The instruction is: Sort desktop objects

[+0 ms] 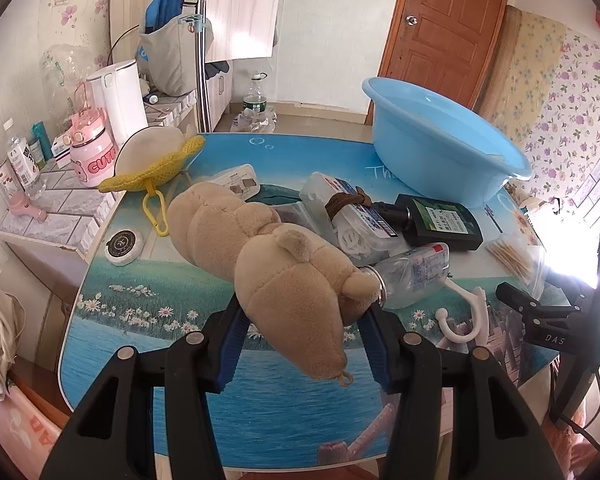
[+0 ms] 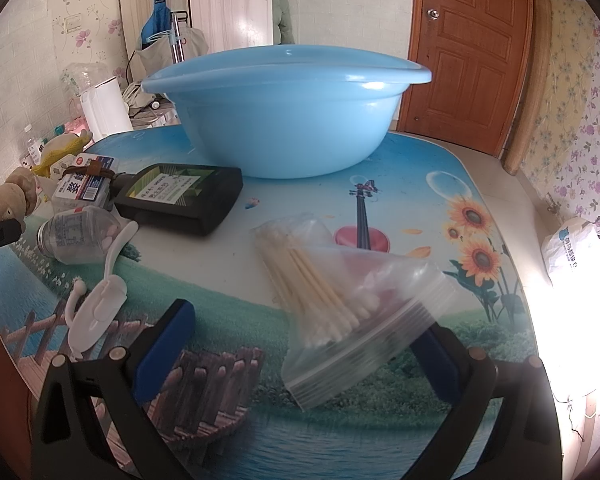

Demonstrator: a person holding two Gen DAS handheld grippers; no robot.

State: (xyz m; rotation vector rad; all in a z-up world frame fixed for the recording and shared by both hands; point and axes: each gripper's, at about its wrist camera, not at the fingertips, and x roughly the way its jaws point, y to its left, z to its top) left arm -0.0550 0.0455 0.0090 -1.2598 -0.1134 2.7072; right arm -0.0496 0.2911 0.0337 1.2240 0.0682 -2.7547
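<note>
My left gripper [image 1: 304,332] is shut on a beige plush toy [image 1: 284,280], whose body is squeezed between the blue pads and held over the near part of the picture-printed table [image 1: 148,280]. In the right wrist view the plush toy [image 2: 8,200] shows at the far left. My right gripper [image 2: 300,352] stands wide open low over the table, with a clear zip bag of cotton swabs [image 2: 340,304] lying between its fingers. The blue basin [image 2: 284,112] stands at the back of the table and looks empty in the left wrist view, where the basin [image 1: 440,140] sits far right.
A black flat bottle [image 2: 180,200], a clear pill bottle [image 2: 80,236], a white hook [image 2: 100,304] and a plastic box of floss picks [image 2: 86,188] lie mid-table. A yellow knitted pouch [image 1: 156,168] and a round tin [image 1: 123,245] lie at the left. A tiled shelf [image 1: 60,208] holds a kettle and bottles.
</note>
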